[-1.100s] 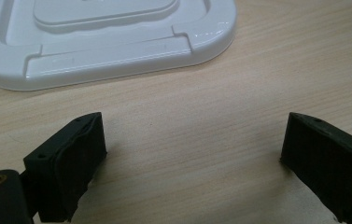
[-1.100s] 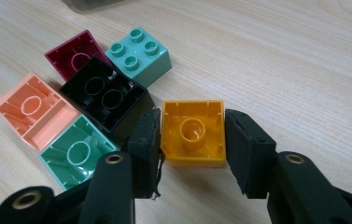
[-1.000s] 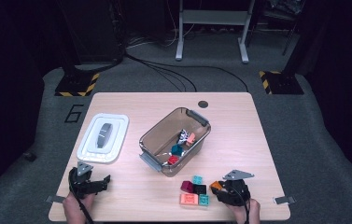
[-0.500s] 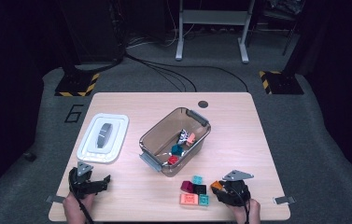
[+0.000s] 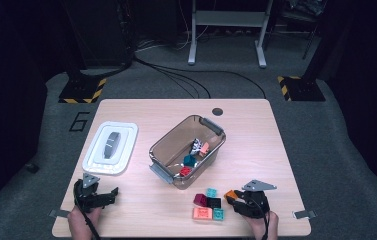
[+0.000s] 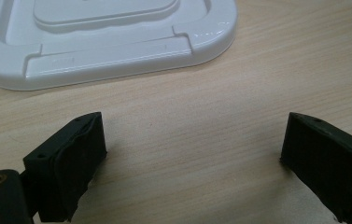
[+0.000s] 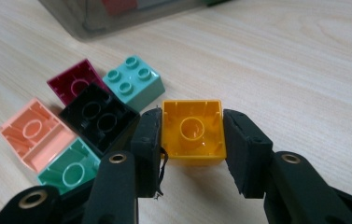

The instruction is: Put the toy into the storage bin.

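An orange brick, hollow side up, sits between the pads of my right gripper, which is shut on it near the table's front right. Just left of it lie loose bricks: black, maroon, teal, salmon and green. My left gripper rests at the front left with its jaws wide apart over bare wood. A white lid lies flat just beyond it.
A clear brown bin with grey handles stands mid-table, holding several small bricks. A dark round hole marks the table's far edge. Bare wood stretches across the right side and between lid and bin.
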The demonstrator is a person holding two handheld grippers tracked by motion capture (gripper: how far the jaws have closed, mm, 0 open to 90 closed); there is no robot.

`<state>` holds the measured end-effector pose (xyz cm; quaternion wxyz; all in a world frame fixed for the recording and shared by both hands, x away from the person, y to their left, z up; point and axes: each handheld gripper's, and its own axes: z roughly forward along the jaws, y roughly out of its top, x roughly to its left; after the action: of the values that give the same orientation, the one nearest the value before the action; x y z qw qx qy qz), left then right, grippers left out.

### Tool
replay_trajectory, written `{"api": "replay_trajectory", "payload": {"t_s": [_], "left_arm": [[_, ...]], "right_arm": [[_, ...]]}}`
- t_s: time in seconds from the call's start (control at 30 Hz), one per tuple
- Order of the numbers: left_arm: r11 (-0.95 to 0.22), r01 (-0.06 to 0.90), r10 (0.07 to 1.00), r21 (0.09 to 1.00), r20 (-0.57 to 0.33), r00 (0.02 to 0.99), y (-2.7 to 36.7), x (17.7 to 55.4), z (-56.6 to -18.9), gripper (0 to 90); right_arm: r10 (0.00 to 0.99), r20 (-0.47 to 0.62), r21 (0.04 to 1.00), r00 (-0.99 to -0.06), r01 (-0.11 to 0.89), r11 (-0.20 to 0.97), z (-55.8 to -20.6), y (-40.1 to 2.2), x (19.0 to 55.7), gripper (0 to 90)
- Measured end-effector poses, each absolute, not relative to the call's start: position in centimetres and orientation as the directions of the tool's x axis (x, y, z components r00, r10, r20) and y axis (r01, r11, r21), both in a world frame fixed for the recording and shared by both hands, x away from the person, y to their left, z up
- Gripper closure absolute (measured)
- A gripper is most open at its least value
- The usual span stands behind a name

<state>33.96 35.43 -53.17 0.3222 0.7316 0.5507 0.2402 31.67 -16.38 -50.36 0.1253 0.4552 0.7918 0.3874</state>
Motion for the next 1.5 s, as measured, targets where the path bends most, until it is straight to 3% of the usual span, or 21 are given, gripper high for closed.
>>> {"api": "replay_trajectory", "payload": {"t_s": [0.83,1.5], "left_arm": [[-0.186,0.652,0.960,0.735,-0.004,0.279,35.4,33.9,-53.2,6.5],[-0.187,0.652,0.960,0.735,-0.003,0.279,35.4,33.9,-53.2,6.4]], "right_arm": [[0.841,0.129,0.727,-0.525,0.627,0.280,-48.8,-17.1,34.8,58.7],[0.826,0.101,0.728,-0.555,0.607,0.318,-46.6,-16.3,37.8,58.8]]}}
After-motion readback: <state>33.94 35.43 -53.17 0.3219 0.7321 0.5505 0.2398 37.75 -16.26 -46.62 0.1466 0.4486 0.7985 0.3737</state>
